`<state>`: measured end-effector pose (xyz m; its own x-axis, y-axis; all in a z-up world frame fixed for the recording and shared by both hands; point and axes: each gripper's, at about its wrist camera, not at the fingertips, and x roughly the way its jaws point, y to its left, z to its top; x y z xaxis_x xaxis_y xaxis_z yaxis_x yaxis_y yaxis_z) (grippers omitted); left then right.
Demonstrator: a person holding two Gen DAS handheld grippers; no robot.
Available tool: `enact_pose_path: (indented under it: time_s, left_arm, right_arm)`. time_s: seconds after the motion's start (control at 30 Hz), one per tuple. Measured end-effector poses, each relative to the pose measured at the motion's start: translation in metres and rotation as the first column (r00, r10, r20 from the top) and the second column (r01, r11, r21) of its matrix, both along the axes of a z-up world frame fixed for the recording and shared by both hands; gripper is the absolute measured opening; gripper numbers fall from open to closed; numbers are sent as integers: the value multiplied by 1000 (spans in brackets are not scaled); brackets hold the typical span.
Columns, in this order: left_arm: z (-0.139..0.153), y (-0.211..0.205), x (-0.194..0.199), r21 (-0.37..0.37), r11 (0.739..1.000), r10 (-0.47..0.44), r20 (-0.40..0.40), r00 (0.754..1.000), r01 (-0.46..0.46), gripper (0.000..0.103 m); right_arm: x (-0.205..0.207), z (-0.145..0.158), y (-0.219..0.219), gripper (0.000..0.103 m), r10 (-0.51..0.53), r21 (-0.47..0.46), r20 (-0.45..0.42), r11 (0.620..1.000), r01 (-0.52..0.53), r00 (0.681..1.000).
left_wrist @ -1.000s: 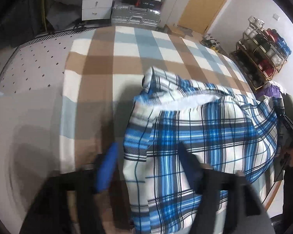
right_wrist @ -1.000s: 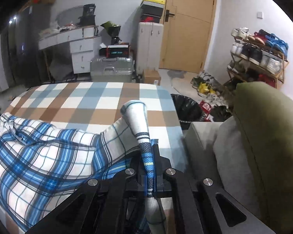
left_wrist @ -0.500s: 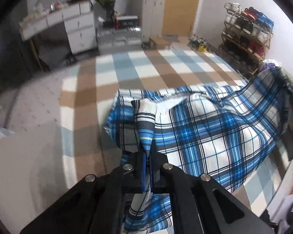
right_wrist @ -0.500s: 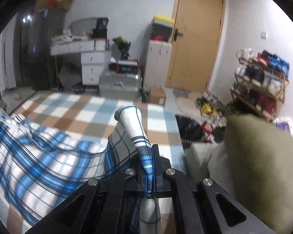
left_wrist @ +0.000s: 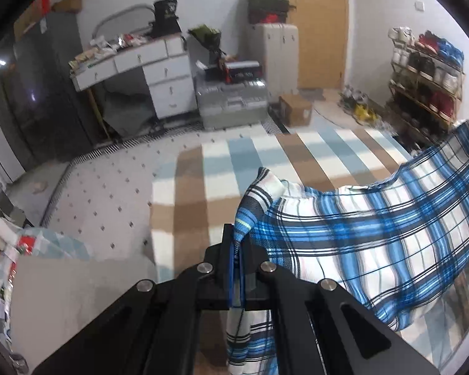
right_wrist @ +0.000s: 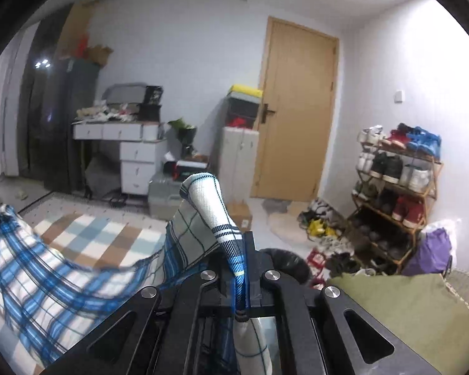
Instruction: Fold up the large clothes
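Note:
A blue, white and black plaid garment (left_wrist: 375, 240) hangs stretched in the air between my two grippers, above a bed with a brown, white and pale blue checked cover (left_wrist: 265, 153). My left gripper (left_wrist: 238, 243) is shut on one edge of the cloth, which bunches up above its fingers. My right gripper (right_wrist: 242, 250) is shut on the other edge, where a rolled white and blue fold (right_wrist: 212, 209) sticks up. In the right wrist view the plaid garment (right_wrist: 47, 281) sags to the left over the checked cover (right_wrist: 93, 237).
Beyond the bed stand a white desk with drawers (left_wrist: 147, 68), a grey suitcase (left_wrist: 231, 106), a wooden door (right_wrist: 294, 115) and a shoe rack (right_wrist: 397, 187). An olive cushion (right_wrist: 390, 312) lies at the right, a black bin (right_wrist: 284, 262) beside it.
The left gripper went from open beside the garment's edge to shut on it. Both grippers then rose, lifting the plaid cloth off the bed, and both views tilted up toward the room.

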<state>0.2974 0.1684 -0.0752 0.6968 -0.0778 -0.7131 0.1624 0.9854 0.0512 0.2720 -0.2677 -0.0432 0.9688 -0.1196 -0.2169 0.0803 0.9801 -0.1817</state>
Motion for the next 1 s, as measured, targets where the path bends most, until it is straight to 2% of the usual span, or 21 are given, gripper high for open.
enact_pose_path:
  time_s: [0.07,0.17,0.23,0.37,0.4,0.43,0.47,0.5,0.53,0.57,0.63,0.67,0.7,0.73,0.77,0.83,0.87,0.93,1.0]
  left_arm:
    - [-10,3,20,-17,1000,6,-38,999,-7,0]
    - [-42,5,44,-16,999,35,-114,993,-37,0]
    - [-61,6,56,-17,999,48,-151,987,-51,0]
    - [-103,11,80,-25,997,66,-261,963,-75,1]
    - [-107,12,82,-37,996,62,-284,957,-75,1]
    - [-110,14,85,-41,996,60,-313,948,-77,8]
    - [-110,16,85,-31,996,71,-326,943,-85,16]
    - [-109,21,84,-16,995,88,-335,938,-99,21]
    - [-105,27,81,-17,994,99,-340,935,-111,33]
    - [-100,33,76,-25,992,108,-339,935,-124,43]
    - [-85,45,63,-58,988,120,-321,940,-146,45]
    - [-74,48,53,-83,984,127,-293,948,-157,45]
    - [-68,47,46,-106,983,117,-271,956,-150,47]
    - [-58,38,35,-128,985,81,-252,964,-116,58]
    - [-54,23,28,-141,987,34,-253,967,-71,72]
    - [-52,-14,15,-153,988,-70,-250,966,32,75]
    - [-54,-43,8,-135,985,-135,-247,960,104,75]
    - [-64,-95,0,-83,971,-237,-270,933,222,75]
    - [-80,-127,-5,-31,961,-274,-275,922,276,75]
  right_arm:
    - [14,-7,-9,3,-22,38,-34,999,23,999]
    - [56,-42,-22,3,-71,69,-199,994,87,977]
    - [80,-71,-31,3,-99,60,-308,991,123,946]
    - [119,-139,-45,3,-133,9,-528,987,162,839]
    - [121,-146,-48,6,-141,2,-540,986,169,829]
    - [124,-153,-51,11,-157,-23,-550,985,173,821]
    - [127,-156,-52,24,-185,-58,-565,981,185,804]
    - [127,-156,-53,30,-209,-82,-562,977,198,800]
    - [123,-152,-53,30,-227,-102,-546,973,206,806]
    - [117,-145,-50,32,-225,-100,-532,974,204,816]
    - [102,-126,-39,41,-199,-96,-489,980,174,850]
    - [88,-113,-28,47,-178,-103,-443,984,147,879]
    - [76,-110,-19,59,-146,-101,-417,988,114,897]
    - [61,-101,-4,65,-79,-89,-397,995,47,915]
    - [52,-96,6,71,-25,-77,-393,997,-5,919]
    - [31,-95,40,70,156,-21,-409,983,-180,899]
    - [26,-99,60,70,222,-6,-434,968,-250,873]
    - [26,-111,85,68,267,12,-479,955,-298,837]
    - [33,-132,100,68,275,42,-531,953,-300,802]
